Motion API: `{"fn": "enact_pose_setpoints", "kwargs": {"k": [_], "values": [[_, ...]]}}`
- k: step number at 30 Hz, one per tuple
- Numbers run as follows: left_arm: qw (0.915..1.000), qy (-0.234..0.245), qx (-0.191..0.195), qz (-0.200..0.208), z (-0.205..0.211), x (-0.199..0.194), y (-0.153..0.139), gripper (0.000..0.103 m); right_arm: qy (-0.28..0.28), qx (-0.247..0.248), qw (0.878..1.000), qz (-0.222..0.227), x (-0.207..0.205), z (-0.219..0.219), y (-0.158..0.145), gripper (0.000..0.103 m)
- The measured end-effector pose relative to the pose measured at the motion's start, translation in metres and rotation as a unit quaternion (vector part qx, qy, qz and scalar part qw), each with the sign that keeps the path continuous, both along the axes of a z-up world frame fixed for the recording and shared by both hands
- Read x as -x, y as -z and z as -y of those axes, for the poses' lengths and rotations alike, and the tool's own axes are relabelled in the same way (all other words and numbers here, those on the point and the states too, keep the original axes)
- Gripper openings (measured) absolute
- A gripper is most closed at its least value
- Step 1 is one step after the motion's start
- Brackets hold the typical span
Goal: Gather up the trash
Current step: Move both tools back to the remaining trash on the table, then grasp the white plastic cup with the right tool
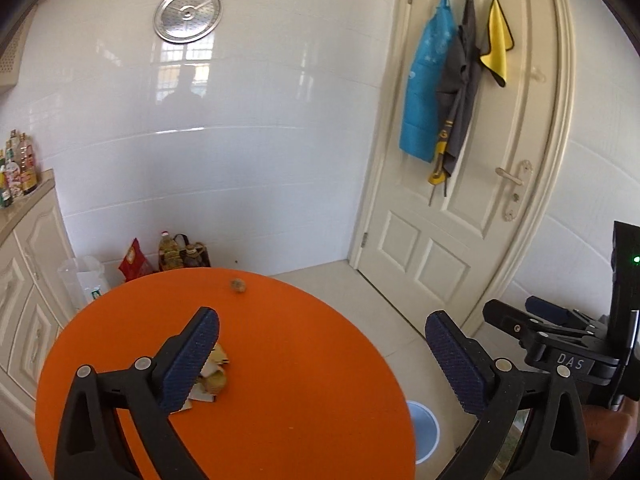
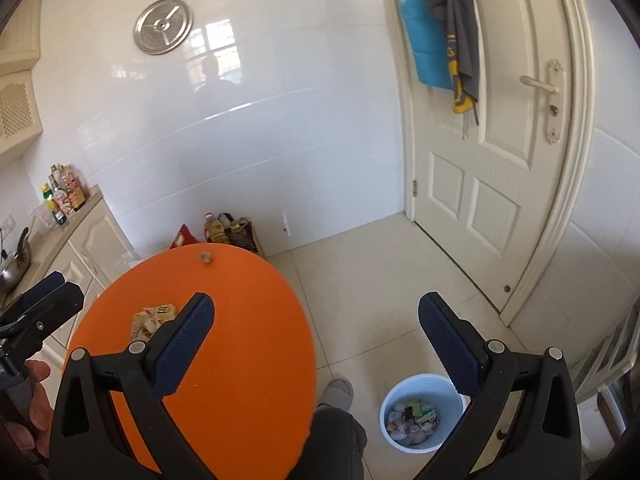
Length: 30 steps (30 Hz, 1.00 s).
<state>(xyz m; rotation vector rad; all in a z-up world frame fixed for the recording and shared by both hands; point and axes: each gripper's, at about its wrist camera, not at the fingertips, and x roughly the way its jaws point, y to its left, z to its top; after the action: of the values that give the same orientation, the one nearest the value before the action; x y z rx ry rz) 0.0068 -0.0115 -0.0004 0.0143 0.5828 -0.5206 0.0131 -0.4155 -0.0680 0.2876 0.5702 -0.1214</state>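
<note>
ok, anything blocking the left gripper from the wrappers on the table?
Nothing visible. The left gripper is open above the orange table, and the wrappers lie on bare tabletop. The only other item, a small nut, sits at the far edge.

Left tongs (image 1: 322, 356), right tongs (image 2: 316, 344): black frames, silver rivets, textured navy pads; grey trousers (image 2: 340, 440), grey slipper (image 2: 338, 392)
</note>
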Motion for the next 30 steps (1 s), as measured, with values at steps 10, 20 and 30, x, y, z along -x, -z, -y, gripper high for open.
{"fn": "enact_pose_setpoints", "kwargs": {"k": [10,20,30], "values": [[0.9927,-0.117,-0.004,0.026,-0.08,0.068,0.004,0.102,-0.105,0.039,0.993,0.038,-0.027,-0.099,-0.027,0.103],[0.9839,-0.179,-0.005,-0.005,-0.087,0.066,0.034,0.102,-0.158,0.049,0.986,0.011,-0.053,-0.144,-0.002,0.103],[0.9796,-0.193,-0.01,-0.055,-0.078,0.008,0.051,0.102,-0.196,0.05,0.978,-0.056,-0.107,-0.176,0.053,0.103]]}}
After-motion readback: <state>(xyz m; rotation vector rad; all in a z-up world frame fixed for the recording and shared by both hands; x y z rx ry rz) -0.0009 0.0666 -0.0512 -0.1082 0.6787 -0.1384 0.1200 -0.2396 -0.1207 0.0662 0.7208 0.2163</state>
